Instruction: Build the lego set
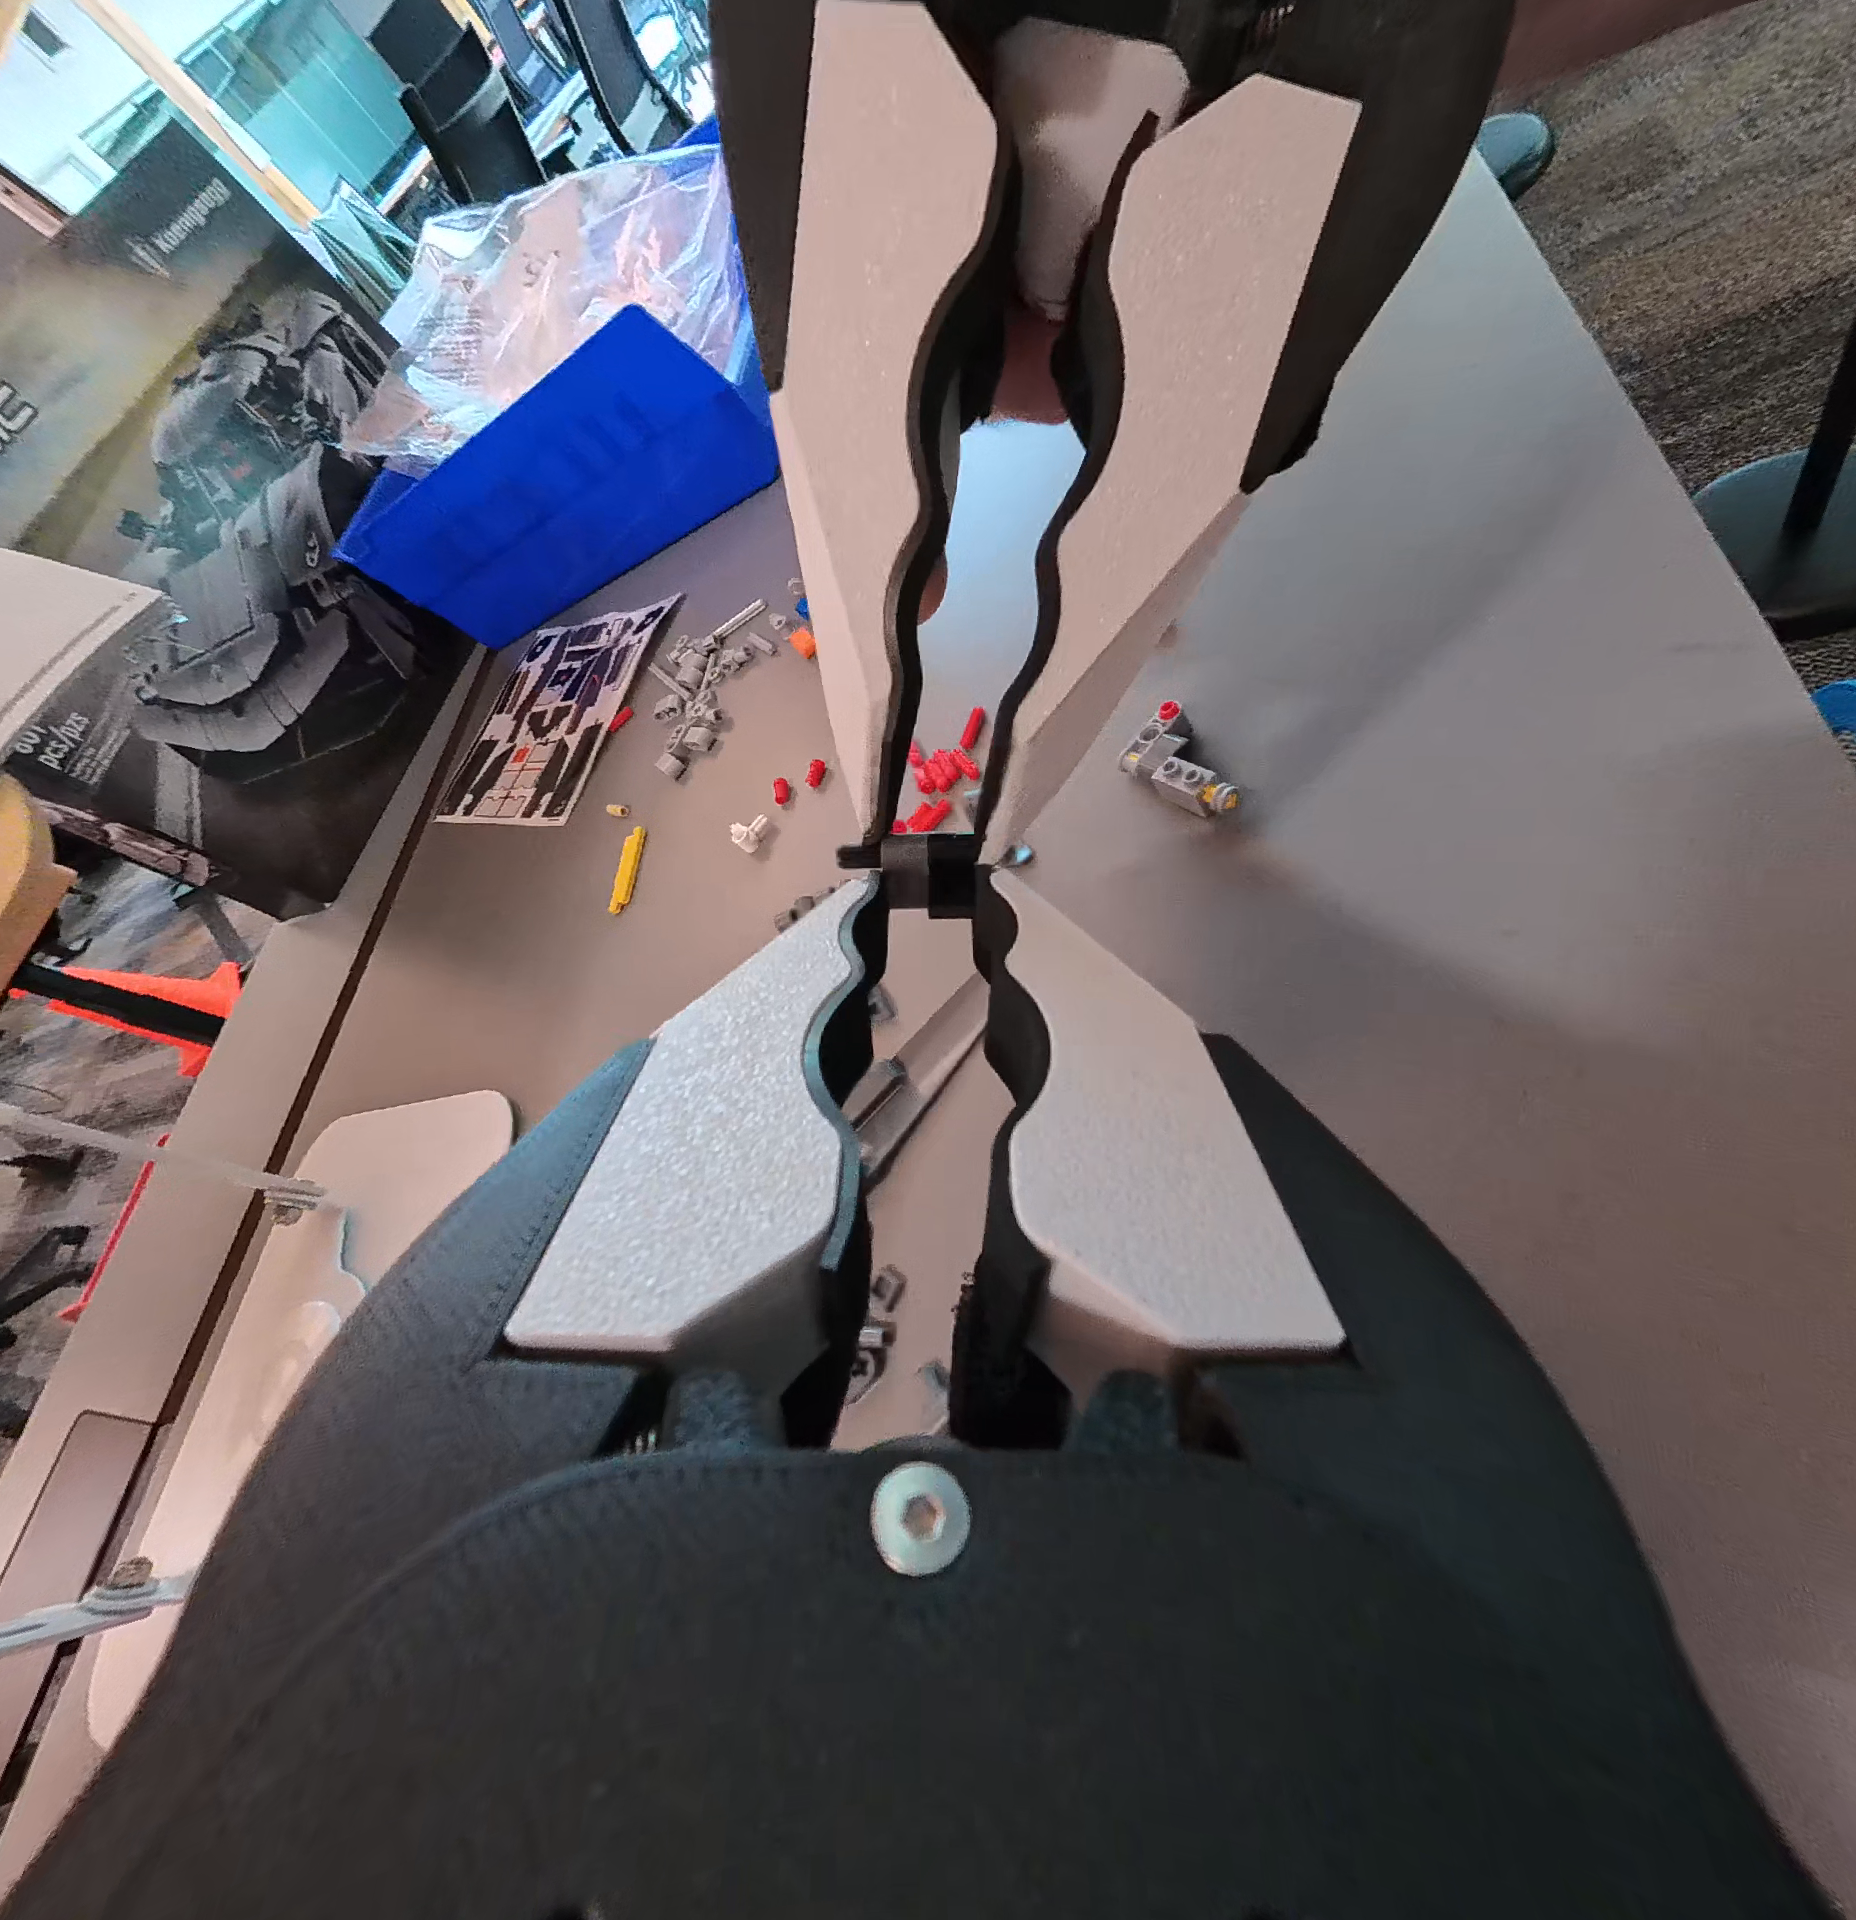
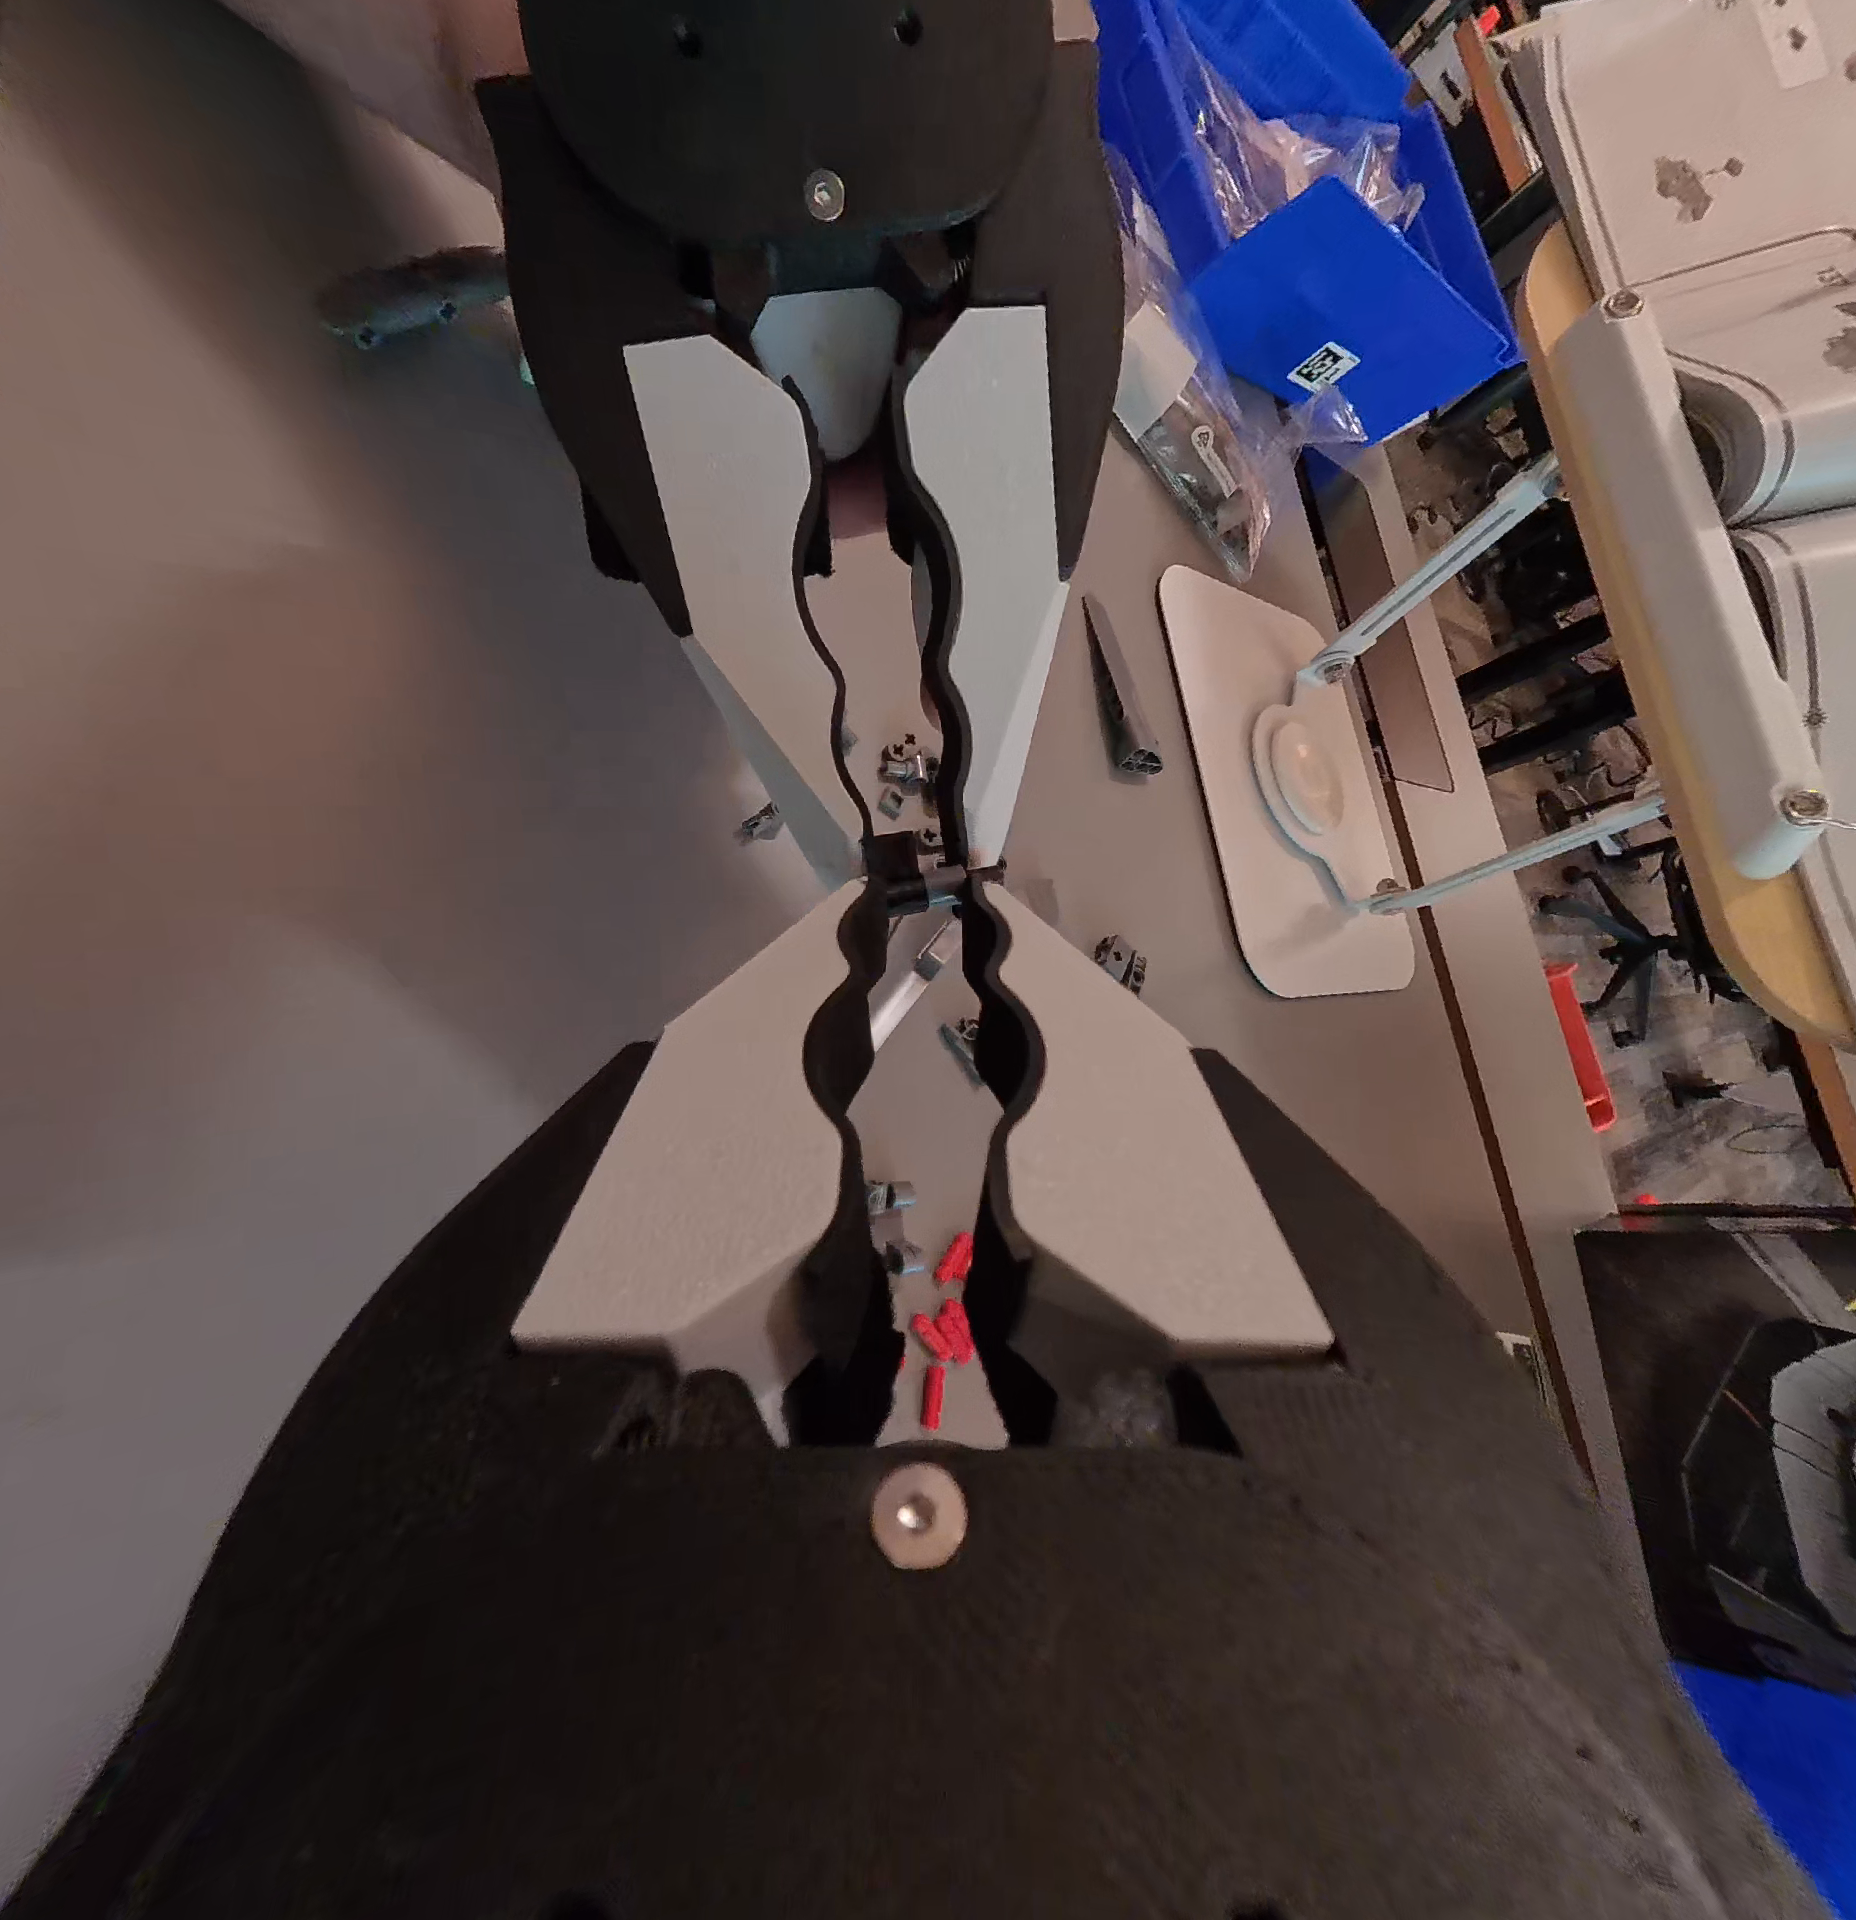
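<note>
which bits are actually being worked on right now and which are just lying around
In the fingers:
- black piece, held from both sides by left gripper and right gripper

Lying about:
- red pins
- grey parts
- yellow bar
- grey assembly
- sticker sheet
- blue bin

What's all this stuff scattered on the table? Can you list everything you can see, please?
small black piece: one, black, gripped between both grippers' tips above the table
red pins: about a dozen, red, loose cluster
grey connectors: a small pile, grey
grey assembly: one, grey with red and yellow pins, apart from the rest
yellow bar: one, yellow
sticker sheet: one, dark printed
bin: blue, table edge, beside plastic bags
table: grey
left gripper: closed on the piece
right gripper: closed on it, facing the left
</note>
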A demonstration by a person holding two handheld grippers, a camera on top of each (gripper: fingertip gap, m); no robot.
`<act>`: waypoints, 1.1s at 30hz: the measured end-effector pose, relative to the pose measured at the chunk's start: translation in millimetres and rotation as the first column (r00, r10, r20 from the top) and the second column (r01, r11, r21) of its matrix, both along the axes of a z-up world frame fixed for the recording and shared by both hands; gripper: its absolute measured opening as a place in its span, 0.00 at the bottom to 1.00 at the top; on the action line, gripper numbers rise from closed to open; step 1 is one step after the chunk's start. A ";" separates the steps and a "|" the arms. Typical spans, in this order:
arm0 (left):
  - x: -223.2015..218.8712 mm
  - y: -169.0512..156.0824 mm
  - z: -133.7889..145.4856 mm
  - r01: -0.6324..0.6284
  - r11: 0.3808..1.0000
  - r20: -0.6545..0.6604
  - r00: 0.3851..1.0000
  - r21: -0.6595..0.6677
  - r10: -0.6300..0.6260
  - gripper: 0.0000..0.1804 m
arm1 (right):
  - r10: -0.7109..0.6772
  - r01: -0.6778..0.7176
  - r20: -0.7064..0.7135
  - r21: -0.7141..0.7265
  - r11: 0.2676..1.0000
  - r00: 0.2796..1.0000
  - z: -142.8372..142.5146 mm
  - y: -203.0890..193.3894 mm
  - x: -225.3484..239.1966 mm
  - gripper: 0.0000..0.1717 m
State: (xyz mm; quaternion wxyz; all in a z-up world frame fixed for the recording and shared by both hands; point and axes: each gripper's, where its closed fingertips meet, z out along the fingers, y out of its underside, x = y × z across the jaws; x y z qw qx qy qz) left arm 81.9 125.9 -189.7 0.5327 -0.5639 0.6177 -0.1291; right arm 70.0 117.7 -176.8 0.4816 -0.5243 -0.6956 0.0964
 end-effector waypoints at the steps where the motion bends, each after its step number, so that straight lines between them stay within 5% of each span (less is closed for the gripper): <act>1: -0.2 0.8 0.0 -0.003 1.000 0.003 1.000 0.000 0.003 0.07 | -0.002 0.002 0.004 0.002 1.000 1.000 -0.2 0.7 -0.3 0.06; 13: -10.6 11.0 4.7 -0.039 0.998 -0.020 0.999 0.047 0.039 0.15 | -0.075 0.069 0.026 0.184 0.980 0.997 4.6 10.4 -4.4 0.07; 22: -27.0 7.3 43.2 0.032 0.980 0.240 0.971 -0.196 0.016 0.12 | -0.191 0.160 -0.007 0.578 0.800 0.982 42.2 19.1 -10.8 0.07; 33: -29.0 0.4 59.0 0.149 0.936 0.394 0.919 -0.320 -0.011 0.01 | -0.154 0.115 -0.017 0.748 0.653 0.988 61.6 8.1 -26.7 0.07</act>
